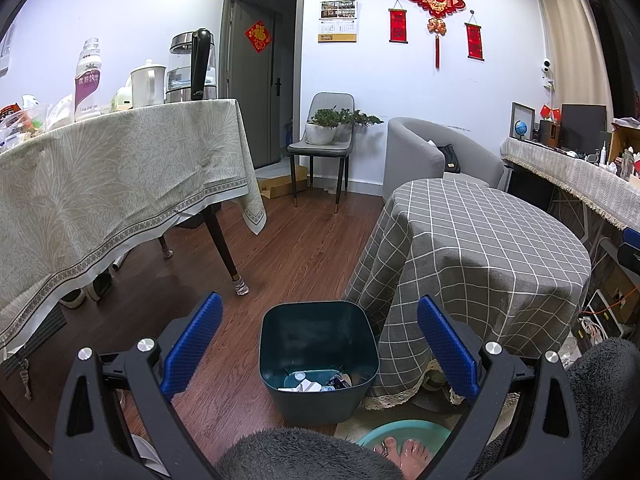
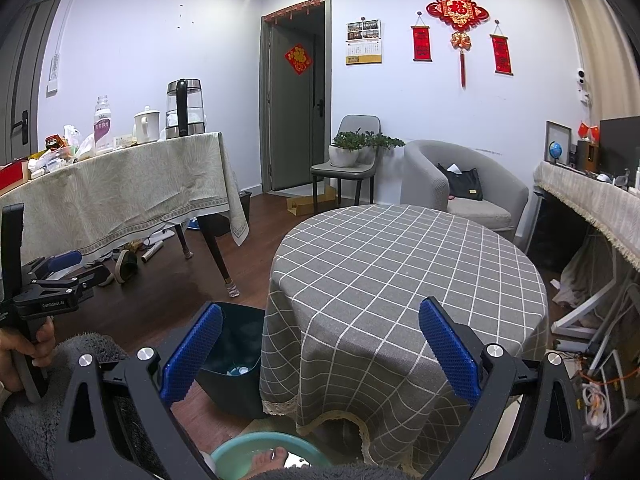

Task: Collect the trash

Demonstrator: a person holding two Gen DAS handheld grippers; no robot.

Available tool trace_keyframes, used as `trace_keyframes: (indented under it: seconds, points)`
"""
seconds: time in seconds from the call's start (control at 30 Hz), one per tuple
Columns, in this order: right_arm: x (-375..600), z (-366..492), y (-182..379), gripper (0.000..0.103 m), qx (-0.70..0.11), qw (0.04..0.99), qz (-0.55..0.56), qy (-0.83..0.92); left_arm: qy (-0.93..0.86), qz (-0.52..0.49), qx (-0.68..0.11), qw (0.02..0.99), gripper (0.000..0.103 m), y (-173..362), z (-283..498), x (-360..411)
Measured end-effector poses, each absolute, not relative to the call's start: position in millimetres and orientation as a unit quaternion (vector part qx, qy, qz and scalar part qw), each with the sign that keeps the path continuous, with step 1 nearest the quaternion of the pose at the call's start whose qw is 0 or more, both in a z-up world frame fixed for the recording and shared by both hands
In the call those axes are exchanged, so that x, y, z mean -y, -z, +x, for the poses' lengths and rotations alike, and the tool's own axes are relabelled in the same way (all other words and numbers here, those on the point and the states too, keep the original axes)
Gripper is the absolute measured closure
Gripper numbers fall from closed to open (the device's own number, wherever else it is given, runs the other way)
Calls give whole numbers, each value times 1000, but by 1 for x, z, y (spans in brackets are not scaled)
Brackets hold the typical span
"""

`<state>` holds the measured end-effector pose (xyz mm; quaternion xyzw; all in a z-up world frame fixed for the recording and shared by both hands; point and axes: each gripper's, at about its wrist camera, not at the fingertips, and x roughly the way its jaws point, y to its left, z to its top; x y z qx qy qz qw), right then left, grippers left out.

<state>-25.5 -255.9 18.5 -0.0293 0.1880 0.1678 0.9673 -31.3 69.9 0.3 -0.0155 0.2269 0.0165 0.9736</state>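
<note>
Trash [image 1: 316,382] is seen in the dark bin [image 1: 320,396] below the spread, empty left tongs [image 1: 320,344]; right tongs [image 2: 320,346] are likewise spread over the checked table [image 2: 400,264].

Dark teal bin [image 1: 318,356]; grey tablecloth [image 2: 404,280] (white grid checks); blue gripper pads [image 1: 192,346]; reddish-brown wood floor [image 1: 288,248].

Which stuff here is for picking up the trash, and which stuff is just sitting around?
For the job:
- dark green bin with trash inside
- left hand-held gripper, open
- right hand-held gripper, open

Just sitting around:
- round checked table
- kettle
- potted plant on the chair
- black bag on the armchair
</note>
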Motion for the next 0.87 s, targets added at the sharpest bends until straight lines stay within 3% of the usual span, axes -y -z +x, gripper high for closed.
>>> trace_keyframes:
  seconds: [0.87]
  points:
    - [258, -25, -20, 3, -189, 967, -30, -168, -13, -15, -230, 973, 4, -3, -27, -74]
